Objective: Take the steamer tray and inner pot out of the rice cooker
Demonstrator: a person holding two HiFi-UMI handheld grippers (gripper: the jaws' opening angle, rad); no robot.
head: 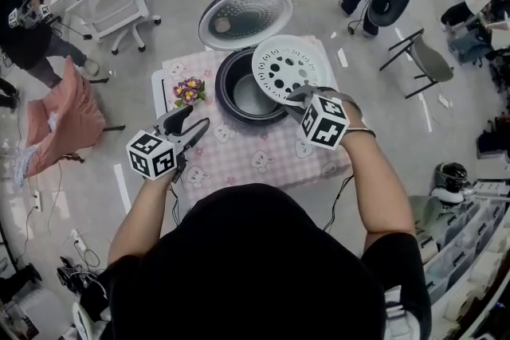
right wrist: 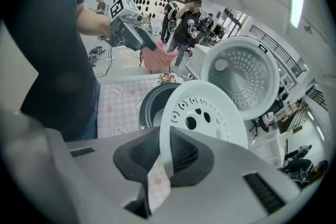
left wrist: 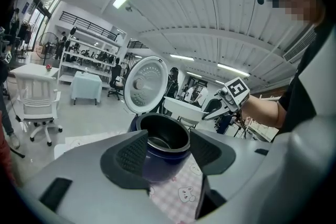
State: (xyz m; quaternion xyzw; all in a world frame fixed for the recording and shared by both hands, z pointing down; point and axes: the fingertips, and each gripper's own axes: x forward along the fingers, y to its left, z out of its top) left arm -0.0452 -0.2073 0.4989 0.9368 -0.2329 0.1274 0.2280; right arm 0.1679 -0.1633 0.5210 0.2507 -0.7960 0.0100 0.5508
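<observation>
The white perforated steamer tray (head: 285,69) (right wrist: 207,115) hangs tilted above the right rim of the rice cooker (head: 249,87), clear of it. My right gripper (head: 305,97) (right wrist: 164,152) is shut on the tray's near rim. The dark inner pot (left wrist: 164,136) (right wrist: 152,102) sits inside the cooker, whose lid (head: 245,15) (left wrist: 145,84) stands open at the back. My left gripper (head: 191,126) (left wrist: 167,152) is open, held over the table to the left of the cooker, with nothing between its fingers.
A small pot of purple and yellow flowers (head: 189,91) stands left of the cooker on the pink checked tablecloth (head: 247,159). A white chair (head: 119,8) and a pink-draped chair (head: 64,119) stand left; a folding chair (head: 426,60) and people stand around.
</observation>
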